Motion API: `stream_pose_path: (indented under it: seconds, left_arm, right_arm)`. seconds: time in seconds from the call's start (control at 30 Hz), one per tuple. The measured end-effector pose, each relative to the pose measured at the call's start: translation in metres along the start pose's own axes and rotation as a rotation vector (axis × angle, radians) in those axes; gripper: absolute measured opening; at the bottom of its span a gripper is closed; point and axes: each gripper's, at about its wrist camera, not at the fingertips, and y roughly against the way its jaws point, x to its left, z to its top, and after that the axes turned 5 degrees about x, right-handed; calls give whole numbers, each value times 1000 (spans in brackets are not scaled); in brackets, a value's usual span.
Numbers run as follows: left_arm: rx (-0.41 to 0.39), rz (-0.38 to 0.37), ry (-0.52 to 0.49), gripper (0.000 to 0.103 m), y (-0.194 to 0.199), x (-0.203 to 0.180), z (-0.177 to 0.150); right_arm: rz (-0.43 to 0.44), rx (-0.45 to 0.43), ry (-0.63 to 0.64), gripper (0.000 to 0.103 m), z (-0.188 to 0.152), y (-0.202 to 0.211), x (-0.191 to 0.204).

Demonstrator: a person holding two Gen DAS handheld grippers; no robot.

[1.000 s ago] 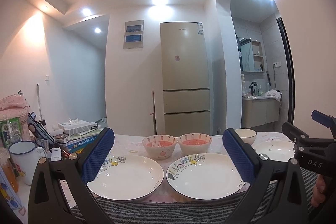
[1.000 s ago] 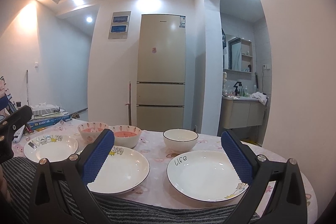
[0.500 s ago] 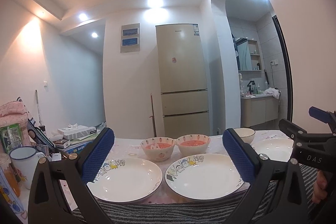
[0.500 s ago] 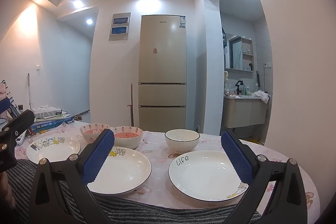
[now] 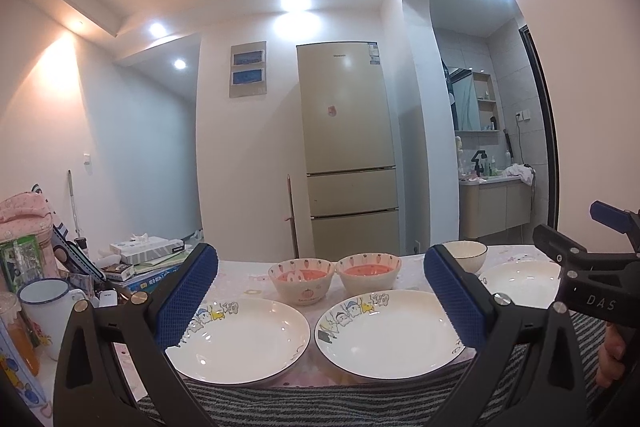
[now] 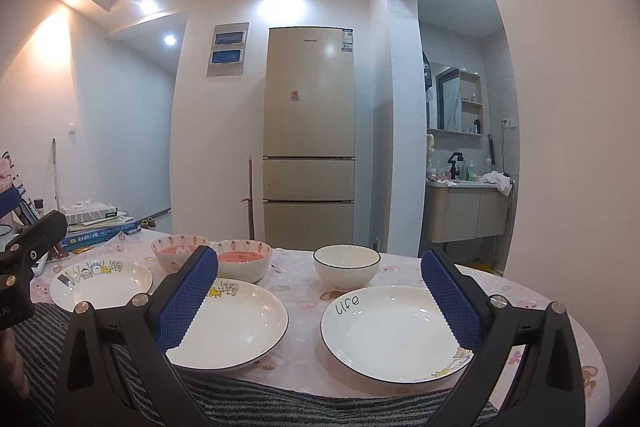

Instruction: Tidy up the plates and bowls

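Three white plates lie in a row on the pink tablecloth: a left plate, a middle plate and a right plate marked "life". Behind them stand two strawberry-pattern bowls with pink insides and a plain white bowl. My left gripper is open above the near table edge, facing the left and middle plates. My right gripper is open too, facing the middle and right plates. Both hold nothing.
A white mug, a pink bag, a tissue box and stacked books crowd the table's left side. A striped grey cloth covers the near edge. A fridge stands behind, and a hand holds the right gripper.
Both cameras have tilted slightly upward and the plates sit a little lower in view. Both grippers stay open and nothing on the table has moved.
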Motion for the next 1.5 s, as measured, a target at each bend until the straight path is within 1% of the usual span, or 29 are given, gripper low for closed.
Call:
stream_pose_path:
  seconds: [0.4, 0.63, 0.73, 0.8, 0.83, 0.9, 0.97, 1.1, 1.23, 1.27, 1.4, 1.5]
  left_arm:
    - [-18, -2, -1, 103, 3, 1, 0]
    - [-26, 0, -1, 103, 6, 0, 0]
    - [-19, -23, 10, 103, 5, 2, 1]
    - [-20, -60, 14, 103, 6, 2, 2]
    - [-23, -60, 13, 103, 7, 2, 2]
    - [-28, -55, 12, 103, 8, 2, 2]
    - [-27, -51, 13, 103, 7, 1, 3]
    - [-6, -30, 20, 103, 3, 2, 5]
    - [49, -68, 11, 103, -2, 4, 8]
    - [46, -65, 15, 103, -1, 6, 10]
    - [40, -67, 8, 103, 5, 7, 21]
    - [54, -74, 15, 103, 9, 7, 34]
  right_arm:
    - [-1, 6, 1, 103, -1, -1, 0]
    - [3, -16, 2, 103, -1, 1, 1]
    - [-14, -28, 11, 103, -1, 3, 3]
    - [-65, -51, -10, 103, -2, 8, 1]
    - [-72, -62, -17, 103, -2, 10, 0]
    - [-55, -67, -18, 103, -2, 11, 0]
    - [-53, -50, -2, 103, -2, 7, 3]
    - [-77, -18, 1, 103, -1, 0, 3]
    - [-74, -11, -21, 103, 0, 2, -1]
    - [-76, -2, -32, 103, 1, 2, -2]
    - [-19, 63, -77, 103, 14, 2, -10]
    - [-14, 92, -84, 103, 27, 3, -12]
